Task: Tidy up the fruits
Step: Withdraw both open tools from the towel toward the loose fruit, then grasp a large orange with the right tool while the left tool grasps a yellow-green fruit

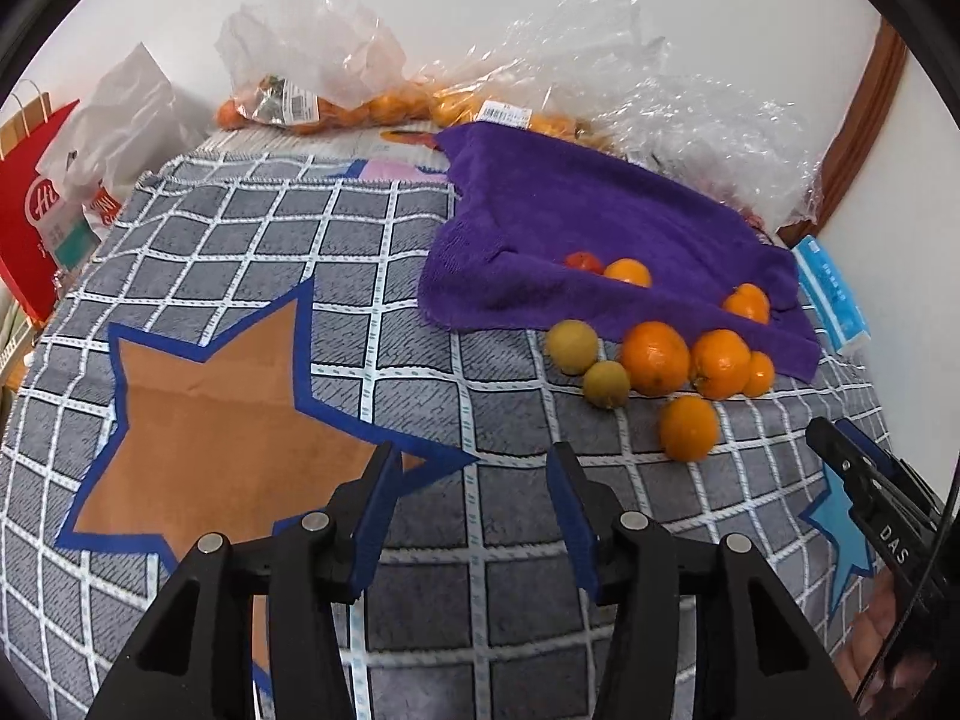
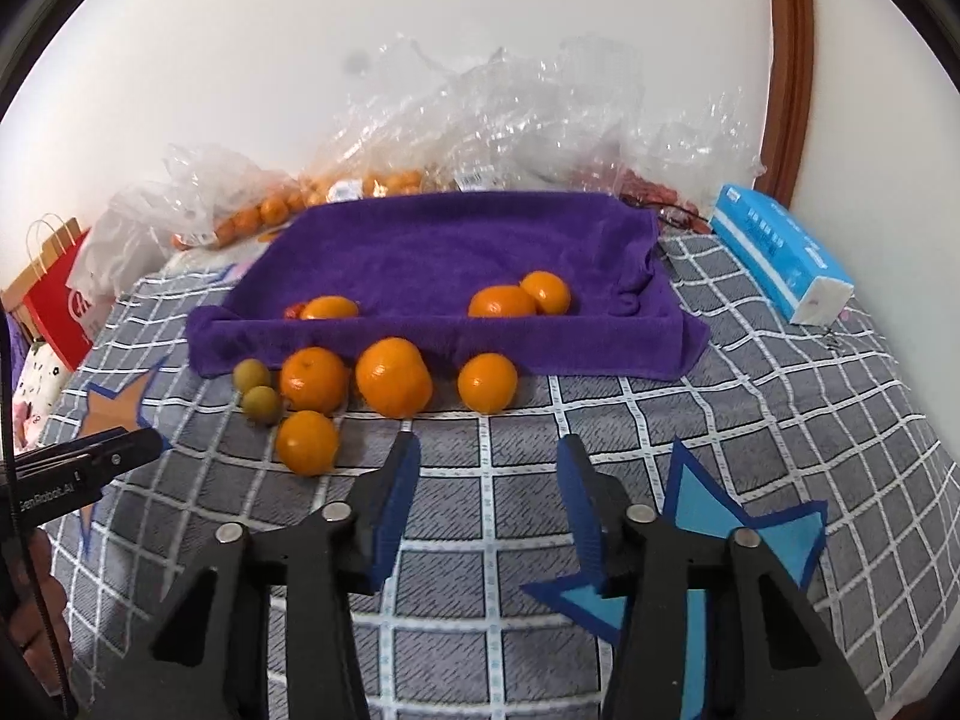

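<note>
Left wrist view: the left hand-held gripper (image 1: 474,462) is spread and holds nothing, hovering over the checked blanket (image 1: 252,228). A purple towel (image 1: 570,216) lies toward the far right of the blanket. Three oranges (image 1: 627,272) and a red fruit (image 1: 583,261) lie on the towel near its front edge. Off the towel, just beside that edge, sit four more oranges and two green fruits (image 1: 573,346); one orange (image 1: 689,427) lies apart, nearer the camera. The right hand-held gripper (image 1: 840,450) shows at the right edge.

Right wrist view: the right hand-held gripper (image 2: 486,447) is also spread and empty, pointed at the towel (image 2: 450,240). Four loose oranges (image 2: 394,377) and both green fruits (image 2: 251,373) lie before the towel's front edge.

Judgement: sorting is partly done; six fruits appear left to place, if the towel is the destination. Bagged fruit (image 1: 360,111) along the far edge is untouched.
</note>
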`<state>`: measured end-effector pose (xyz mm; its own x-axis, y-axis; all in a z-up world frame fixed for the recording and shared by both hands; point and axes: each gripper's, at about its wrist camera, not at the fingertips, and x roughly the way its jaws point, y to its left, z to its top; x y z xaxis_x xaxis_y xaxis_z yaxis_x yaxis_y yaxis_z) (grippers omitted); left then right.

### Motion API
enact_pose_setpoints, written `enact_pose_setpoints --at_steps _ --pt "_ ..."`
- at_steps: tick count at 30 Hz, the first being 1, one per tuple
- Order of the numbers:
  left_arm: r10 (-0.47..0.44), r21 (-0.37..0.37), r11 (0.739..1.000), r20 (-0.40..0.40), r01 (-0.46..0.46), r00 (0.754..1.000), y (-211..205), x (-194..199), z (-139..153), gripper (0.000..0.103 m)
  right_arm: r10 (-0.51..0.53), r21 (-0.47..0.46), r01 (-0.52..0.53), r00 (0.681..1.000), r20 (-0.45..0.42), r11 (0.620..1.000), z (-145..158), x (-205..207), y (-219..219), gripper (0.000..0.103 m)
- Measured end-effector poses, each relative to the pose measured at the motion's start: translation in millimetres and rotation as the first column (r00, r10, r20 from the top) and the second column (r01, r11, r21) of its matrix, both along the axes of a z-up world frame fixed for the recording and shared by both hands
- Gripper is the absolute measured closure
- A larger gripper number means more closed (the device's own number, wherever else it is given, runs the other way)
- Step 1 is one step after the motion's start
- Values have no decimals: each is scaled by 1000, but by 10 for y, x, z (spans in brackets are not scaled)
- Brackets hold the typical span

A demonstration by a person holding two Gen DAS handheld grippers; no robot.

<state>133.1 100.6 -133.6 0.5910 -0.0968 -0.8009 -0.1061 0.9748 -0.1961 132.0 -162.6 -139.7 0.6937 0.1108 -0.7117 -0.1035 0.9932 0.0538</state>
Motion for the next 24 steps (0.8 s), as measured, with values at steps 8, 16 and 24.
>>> enact_pose_setpoints --at_steps 8,16,24 --pt "10 -12 1000 23 -10 1000 53 93 -152 50 -2 -4 2 999 -32 1000 -197 410 -33 59" --pt "-29 58 998 34 27 999 -70 94 -159 41 40 26 -38 997 -62 999 -299 674 8 59" --pt "-72 -63 995 25 73 997 -114 160 -68 56 75 2 -75 995 -72 997 -359 760 88 65"
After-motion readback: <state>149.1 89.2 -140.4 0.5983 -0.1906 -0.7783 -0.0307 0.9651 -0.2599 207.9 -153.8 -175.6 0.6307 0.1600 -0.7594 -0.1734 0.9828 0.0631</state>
